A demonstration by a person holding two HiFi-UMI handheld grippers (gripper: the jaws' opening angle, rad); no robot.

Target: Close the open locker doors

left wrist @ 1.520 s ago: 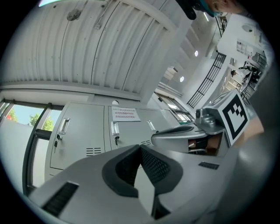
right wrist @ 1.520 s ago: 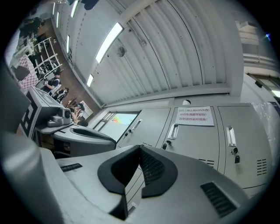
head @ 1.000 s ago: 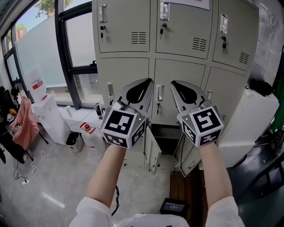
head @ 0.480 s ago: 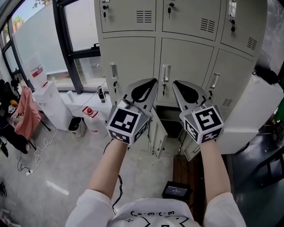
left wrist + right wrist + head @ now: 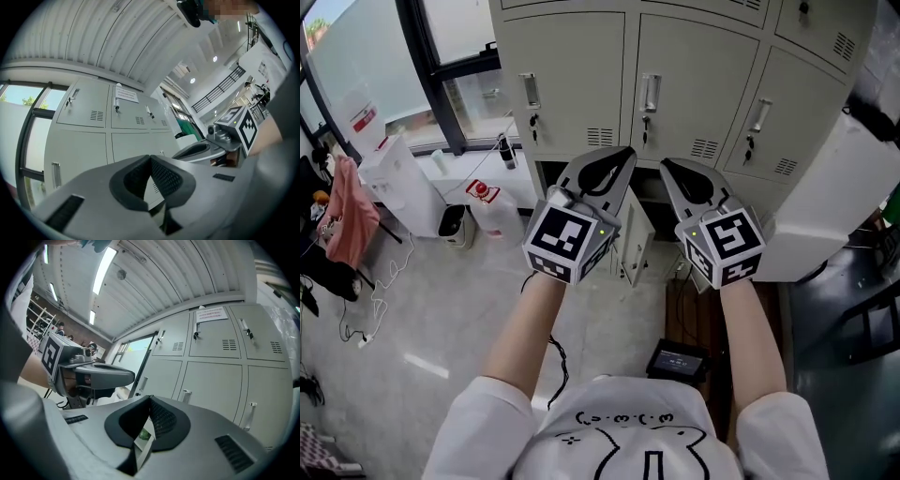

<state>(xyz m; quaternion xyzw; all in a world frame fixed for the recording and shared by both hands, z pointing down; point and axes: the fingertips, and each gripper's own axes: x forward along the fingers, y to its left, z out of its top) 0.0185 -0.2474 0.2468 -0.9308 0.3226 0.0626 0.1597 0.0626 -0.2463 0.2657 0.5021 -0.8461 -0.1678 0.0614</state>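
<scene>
Seen from above in the head view: lockers (image 5: 581, 84) across the top of the frame, upper rows with doors closed and handles in line. Below them, at centre, an open door (image 5: 635, 246) swung out from the bottom row and showing edge-on, with a dark compartment behind it.

Held side by side in front of that door, close together but not touching: left gripper (image 5: 624, 152) at centre left and right gripper (image 5: 666, 165) at centre right, both pointing towards the lockers. No contact with door or lockers.

In the left gripper view, jaws pressed tip to tip, clenched on nothing, with closed locker fronts filling the left half and the right gripper (image 5: 199, 149) alongside at right. In the right gripper view, jaws likewise clenched and empty, with a thin slit of background below the meeting tips, closed locker fronts at right and the left gripper (image 5: 105, 373) at left.

Elsewhere in the head view: pale floor (image 5: 441, 309) at lower left, window (image 5: 375, 66) at upper left, pink cloth (image 5: 352, 220) at the left edge, small dark device (image 5: 677, 360) on the floor below the right gripper.
</scene>
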